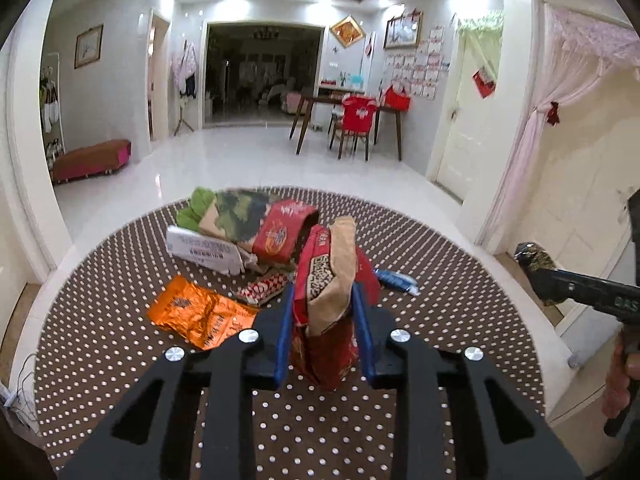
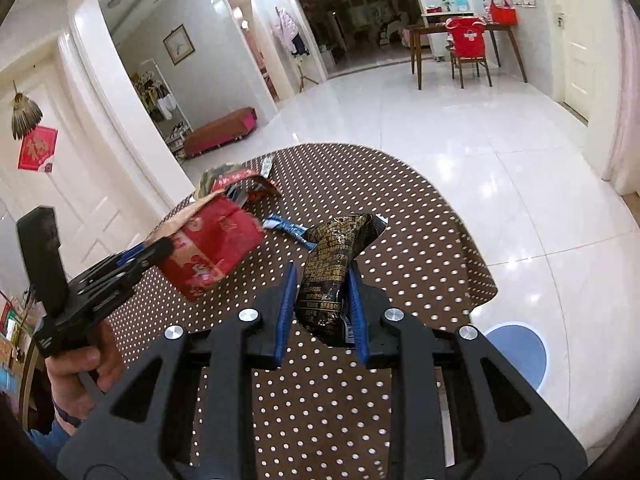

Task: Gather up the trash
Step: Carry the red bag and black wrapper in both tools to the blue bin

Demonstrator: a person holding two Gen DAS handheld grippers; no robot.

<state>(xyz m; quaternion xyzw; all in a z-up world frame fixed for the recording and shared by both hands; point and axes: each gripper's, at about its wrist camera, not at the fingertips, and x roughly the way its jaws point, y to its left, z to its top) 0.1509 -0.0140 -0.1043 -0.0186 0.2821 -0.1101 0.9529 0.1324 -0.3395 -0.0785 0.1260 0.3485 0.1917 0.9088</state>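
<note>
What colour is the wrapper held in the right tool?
Black with gold print: the wrapper, pinched in the right tool; clearest in the right wrist view.

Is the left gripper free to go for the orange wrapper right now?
Probably not yet. The left gripper is shut on a red and tan snack bag, so it has no free jaws. The orange wrapper lies uncovered on the dotted tablecloth, just to its left.

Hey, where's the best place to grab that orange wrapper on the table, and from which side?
Take the orange wrapper by its raised, crumpled near edge, coming from above and slightly from the left. It lies mostly flat on the table, so only the creased folds give the tool something to pinch. That side is open; other trash crowds its right.
</note>
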